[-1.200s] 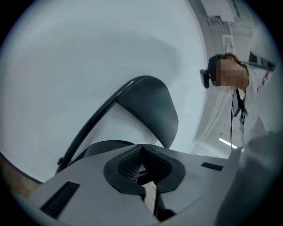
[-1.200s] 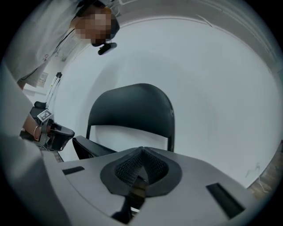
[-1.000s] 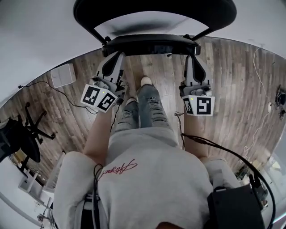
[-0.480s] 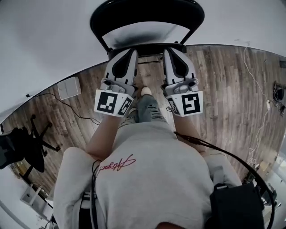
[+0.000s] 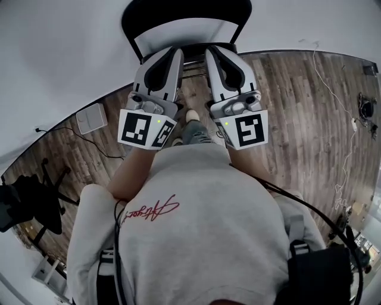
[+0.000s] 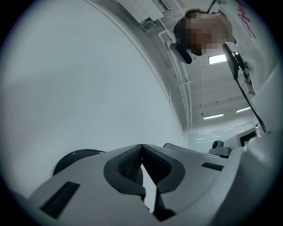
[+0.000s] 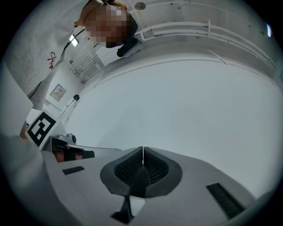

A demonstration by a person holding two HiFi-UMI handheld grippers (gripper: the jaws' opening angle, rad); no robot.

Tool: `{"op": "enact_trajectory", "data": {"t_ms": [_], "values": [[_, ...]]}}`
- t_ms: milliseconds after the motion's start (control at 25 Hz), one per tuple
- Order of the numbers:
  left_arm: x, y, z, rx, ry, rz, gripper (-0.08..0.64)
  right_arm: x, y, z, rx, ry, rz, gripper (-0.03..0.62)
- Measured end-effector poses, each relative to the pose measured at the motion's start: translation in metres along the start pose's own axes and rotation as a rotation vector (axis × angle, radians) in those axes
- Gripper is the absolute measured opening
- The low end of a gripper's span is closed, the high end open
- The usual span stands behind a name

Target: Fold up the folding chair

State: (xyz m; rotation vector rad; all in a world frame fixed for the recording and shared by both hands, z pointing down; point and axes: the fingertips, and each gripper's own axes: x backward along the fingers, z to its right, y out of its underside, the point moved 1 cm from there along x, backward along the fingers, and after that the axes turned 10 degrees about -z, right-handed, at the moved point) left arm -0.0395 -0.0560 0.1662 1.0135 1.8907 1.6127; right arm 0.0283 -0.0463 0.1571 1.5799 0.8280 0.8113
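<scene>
Chair [image 5: 184,8] ahead, against wall [image 5: 59,47]. Left gripper [image 5: 171,52] and right gripper [image 5: 215,52] side by side at seat [image 5: 193,58] edge, fingers [image 6: 128,165] together, holding nothing. Probably mid-fold: next, nudging seat up flat against backrest.

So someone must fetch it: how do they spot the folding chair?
Find the white wall atop the head view. The folding chair stands before it, top centre. Unlike the star-based office chair lower left, its back is a curved black hoop.
</scene>
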Motion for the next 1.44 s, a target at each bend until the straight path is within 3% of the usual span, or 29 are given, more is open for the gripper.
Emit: {"op": "enact_trajectory", "data": {"t_ms": [560,1440], "values": [[0.044,-0.007,0.028,-0.095,0.064,-0.005,0.017,0.032,-0.024,-0.034,0.068,0.038,0.015,0.018],[0.039,-0.009,0.038,-0.085,0.075,-0.004,0.016,0.044,-0.023,-0.023,0.073,0.055,0.006,0.018]]}}
